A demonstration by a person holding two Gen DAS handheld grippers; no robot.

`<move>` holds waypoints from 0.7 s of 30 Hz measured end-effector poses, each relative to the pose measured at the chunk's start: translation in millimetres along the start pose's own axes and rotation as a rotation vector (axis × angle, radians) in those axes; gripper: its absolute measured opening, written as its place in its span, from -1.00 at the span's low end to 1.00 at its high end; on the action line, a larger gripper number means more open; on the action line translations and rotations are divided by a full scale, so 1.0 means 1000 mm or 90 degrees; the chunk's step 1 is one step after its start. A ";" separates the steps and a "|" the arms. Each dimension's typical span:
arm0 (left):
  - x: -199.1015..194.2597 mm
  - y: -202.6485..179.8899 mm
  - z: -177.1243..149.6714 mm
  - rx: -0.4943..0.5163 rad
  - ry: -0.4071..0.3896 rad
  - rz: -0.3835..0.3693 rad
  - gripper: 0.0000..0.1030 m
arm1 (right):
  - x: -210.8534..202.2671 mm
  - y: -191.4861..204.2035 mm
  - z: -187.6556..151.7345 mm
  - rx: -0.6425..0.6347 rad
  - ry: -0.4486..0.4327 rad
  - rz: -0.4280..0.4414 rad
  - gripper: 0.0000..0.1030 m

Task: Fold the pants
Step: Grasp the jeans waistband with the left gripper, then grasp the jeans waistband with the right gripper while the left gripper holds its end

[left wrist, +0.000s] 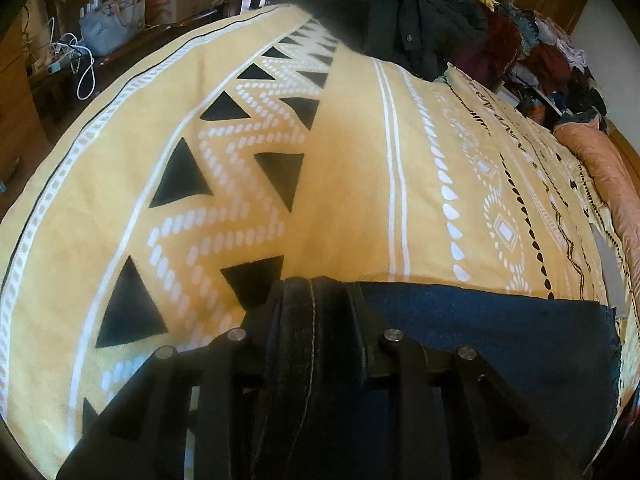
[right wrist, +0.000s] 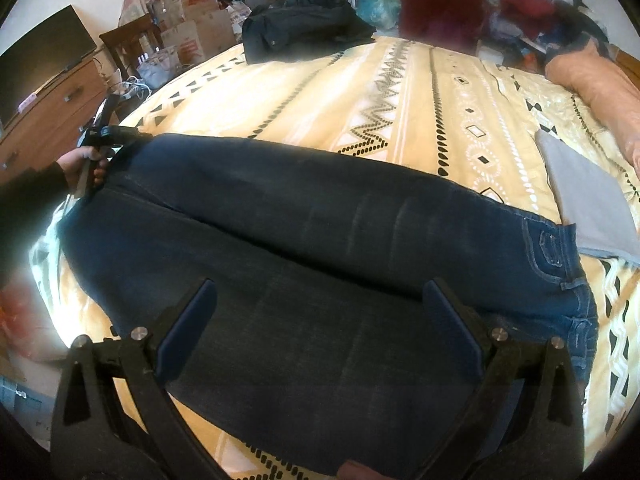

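Left hand (right wrist: 86, 168): at the far left of the right wrist view, wrapped around the handle of its tool beside the leg end of the jeans.
Left claw (left wrist: 316, 300): pinched tight on a thick fold of dark denim with a line of pale stitching running along it; the fold fills the gap between the two fingers.
Jeans (right wrist: 320, 248): dark blue, lying flat across the bed, legs stacked one over the other and stretching leftward, waistband and pocket at the right end.
Bedspread (right wrist: 400, 92): yellow, printed with white bands, dotted zigzags and black triangles; the jeans lie on its near part.
Right claw (right wrist: 320, 320): spread wide, both blue-padded fingers apart above the mid-thigh part of the jeans, nothing between them; I cannot tell whether the tips touch the cloth.
Dark jacket (right wrist: 304, 28): heaped at the far edge of the bed, well apart from the jeans.
Grey cloth (right wrist: 588, 200): folded flat, just beside the waistband.
Pink quilt (right wrist: 600, 88): rolled along the right side of the bed.
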State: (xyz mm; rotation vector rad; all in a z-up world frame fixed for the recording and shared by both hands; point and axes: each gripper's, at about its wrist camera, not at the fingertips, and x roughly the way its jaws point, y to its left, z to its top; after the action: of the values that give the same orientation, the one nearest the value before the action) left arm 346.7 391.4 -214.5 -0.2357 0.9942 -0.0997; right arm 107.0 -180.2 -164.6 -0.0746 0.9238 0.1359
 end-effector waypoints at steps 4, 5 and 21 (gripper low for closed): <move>-0.007 0.006 -0.006 -0.004 -0.002 -0.006 -0.42 | 0.017 0.005 0.037 -0.015 0.006 0.009 1.00; -0.007 0.008 -0.006 -0.010 -0.004 -0.011 -0.42 | 0.019 0.007 0.039 -0.018 0.008 0.011 1.00; -0.006 0.013 -0.006 -0.041 -0.015 -0.016 -0.71 | 0.039 -0.302 0.064 0.207 0.080 -0.162 0.17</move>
State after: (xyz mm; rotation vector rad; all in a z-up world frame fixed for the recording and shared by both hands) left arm 338.0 403.8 -215.9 -0.3086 0.9718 -0.0882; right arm 225.5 -467.5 -155.6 0.1023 1.0424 -0.2582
